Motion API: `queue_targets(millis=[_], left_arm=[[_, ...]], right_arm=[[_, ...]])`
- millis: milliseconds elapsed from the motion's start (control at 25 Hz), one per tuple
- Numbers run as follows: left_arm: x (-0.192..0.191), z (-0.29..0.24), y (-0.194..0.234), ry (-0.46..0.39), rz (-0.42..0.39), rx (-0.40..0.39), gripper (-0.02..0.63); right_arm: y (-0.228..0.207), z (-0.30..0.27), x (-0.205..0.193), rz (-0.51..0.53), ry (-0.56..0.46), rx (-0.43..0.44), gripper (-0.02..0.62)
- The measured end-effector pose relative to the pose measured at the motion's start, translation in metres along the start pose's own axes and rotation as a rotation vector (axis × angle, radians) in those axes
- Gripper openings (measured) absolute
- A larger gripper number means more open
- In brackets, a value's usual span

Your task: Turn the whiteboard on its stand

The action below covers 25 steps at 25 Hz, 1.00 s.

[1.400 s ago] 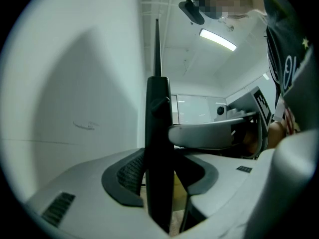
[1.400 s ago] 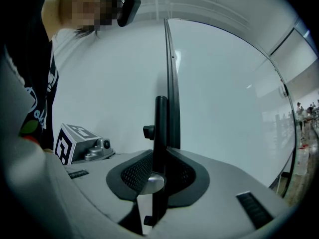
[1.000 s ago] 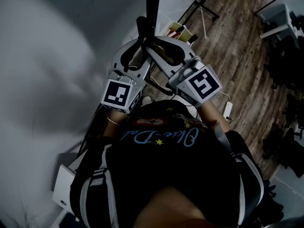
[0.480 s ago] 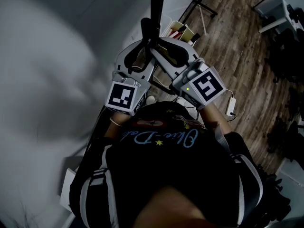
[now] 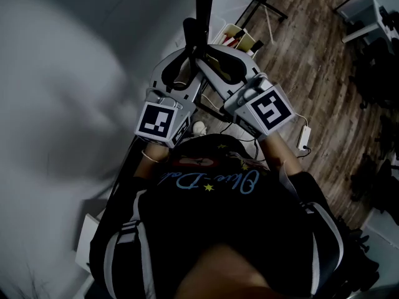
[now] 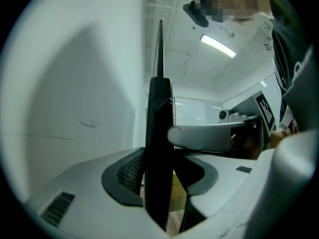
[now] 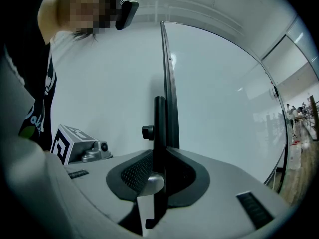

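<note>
The whiteboard [image 5: 68, 98] fills the left of the head view, and its black frame edge [image 5: 204, 5] runs up the middle. My left gripper [image 5: 189, 56] comes at that edge from the left and is shut on it. My right gripper [image 5: 210, 58] is shut on it from the right, just beside the left one. In the left gripper view the black edge [image 6: 158, 148] stands between the pads of the left gripper [image 6: 159, 183]. In the right gripper view the right gripper [image 7: 158, 176] pinches the frame [image 7: 160, 128], with the board face [image 7: 229, 108] to the right and a black knob [image 7: 147, 132] to the left.
Wooden floor [image 5: 312, 73] lies to the right. A yellowish tray with pens [image 5: 240, 41] sits by the stand's black legs [image 5: 265, 8]. A white charger with its cable [image 5: 303, 141] lies on the floor. Desks and dark chairs [image 5: 374, 55] stand at the far right, a white box [image 5: 87, 235] at lower left.
Both grippers keep their hold on the black edge. The grippers and the edge have shifted only slightly in the head view.
</note>
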<state>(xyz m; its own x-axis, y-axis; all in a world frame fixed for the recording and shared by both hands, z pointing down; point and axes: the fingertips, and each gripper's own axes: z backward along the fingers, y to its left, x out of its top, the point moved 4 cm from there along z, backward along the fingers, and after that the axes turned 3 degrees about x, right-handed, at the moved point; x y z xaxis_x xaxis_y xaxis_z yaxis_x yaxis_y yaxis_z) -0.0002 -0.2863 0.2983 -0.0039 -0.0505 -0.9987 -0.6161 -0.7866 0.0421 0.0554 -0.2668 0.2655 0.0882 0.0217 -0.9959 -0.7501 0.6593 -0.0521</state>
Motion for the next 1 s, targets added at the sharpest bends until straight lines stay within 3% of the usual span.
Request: queue_targets(millis=[320, 1000], left_arm=[[-0.041, 0.052, -0.002, -0.032, 0.023, 0.053, 0.189], [-0.038, 0.066, -0.006, -0.023, 0.007, 0.103, 0.187]], right_arm=[[0.05, 0.002, -0.039, -0.023, 0.041, 0.048, 0.1], [0.064, 0.003, -0.036, 0.017, 0.037, 0.085, 0.098]])
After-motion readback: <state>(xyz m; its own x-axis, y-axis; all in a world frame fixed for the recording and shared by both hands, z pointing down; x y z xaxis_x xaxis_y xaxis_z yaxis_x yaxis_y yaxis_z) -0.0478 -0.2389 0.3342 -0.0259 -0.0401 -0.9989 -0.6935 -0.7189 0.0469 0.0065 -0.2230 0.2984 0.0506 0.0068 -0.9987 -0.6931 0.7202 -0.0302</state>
